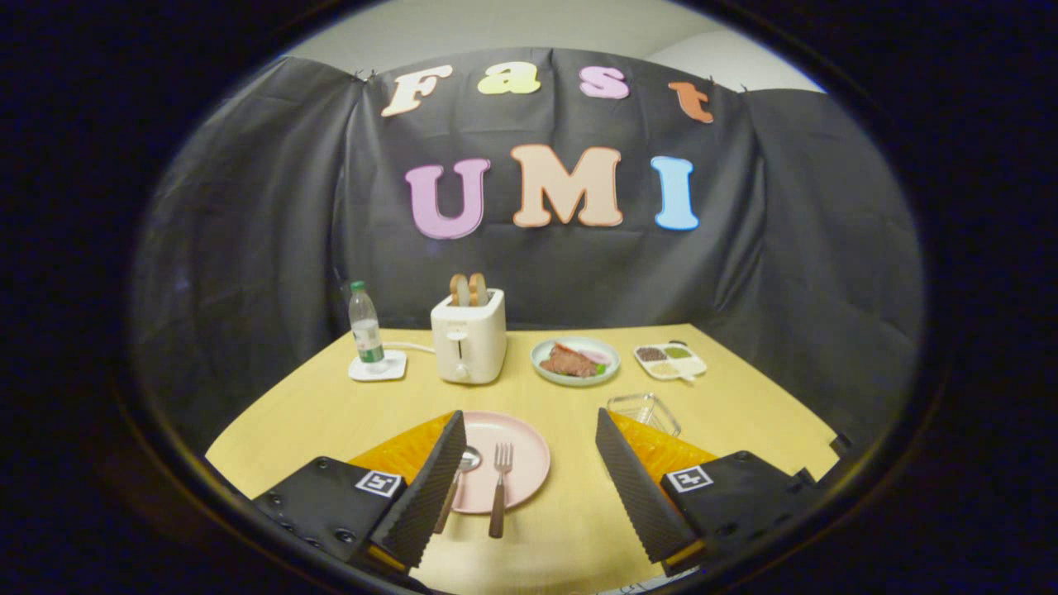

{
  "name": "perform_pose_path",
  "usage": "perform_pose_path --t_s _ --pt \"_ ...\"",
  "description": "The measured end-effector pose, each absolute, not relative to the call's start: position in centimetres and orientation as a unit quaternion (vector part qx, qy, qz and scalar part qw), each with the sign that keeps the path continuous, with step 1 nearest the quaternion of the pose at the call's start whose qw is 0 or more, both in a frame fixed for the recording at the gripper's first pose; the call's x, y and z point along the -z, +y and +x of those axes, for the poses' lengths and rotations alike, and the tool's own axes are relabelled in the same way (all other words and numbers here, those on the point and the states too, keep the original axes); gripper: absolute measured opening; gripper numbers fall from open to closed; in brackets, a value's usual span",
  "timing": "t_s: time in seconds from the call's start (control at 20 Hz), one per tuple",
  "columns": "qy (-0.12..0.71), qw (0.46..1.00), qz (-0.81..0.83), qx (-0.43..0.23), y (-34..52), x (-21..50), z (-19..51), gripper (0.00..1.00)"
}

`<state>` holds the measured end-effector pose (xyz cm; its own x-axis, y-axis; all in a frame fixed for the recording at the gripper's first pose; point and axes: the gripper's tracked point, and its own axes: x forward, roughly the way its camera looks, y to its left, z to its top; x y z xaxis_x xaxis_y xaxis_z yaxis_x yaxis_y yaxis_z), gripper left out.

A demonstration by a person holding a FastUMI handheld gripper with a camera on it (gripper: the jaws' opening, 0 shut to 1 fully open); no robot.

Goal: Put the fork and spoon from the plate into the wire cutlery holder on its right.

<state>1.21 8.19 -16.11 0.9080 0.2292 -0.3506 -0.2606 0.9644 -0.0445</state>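
Fork [499, 487] and spoon [459, 479], metal with brown handles, lie on a round pink plate [529, 454]; wire cutlery holder [645, 411] sits right; my gripper [529, 487] gapes wide, holding nothing.

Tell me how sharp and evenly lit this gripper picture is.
Gripper view: fisheye bends the yellow wooden table's edges; even lighting, soft shadows; the wood-handled metal fork on the round pink plate looks sharp between the open tool's fingers.

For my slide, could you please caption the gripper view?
Open fingers frame a pink plate holding fork and spoon.
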Motion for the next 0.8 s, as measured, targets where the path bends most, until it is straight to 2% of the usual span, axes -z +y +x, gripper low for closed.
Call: perform_pose_path --t_s 0.35,0.7,0.8 --pt "0.243 0.958 -0.060 -0.139 8.6 23.3 -0.3 1.00" --pt "0.290 0.943 -0.067 -0.148 7.8 27.5 -1.2 1.00" --pt "0.300 0.940 -0.065 -0.152 7.8 28.4 -1.3 0.91"
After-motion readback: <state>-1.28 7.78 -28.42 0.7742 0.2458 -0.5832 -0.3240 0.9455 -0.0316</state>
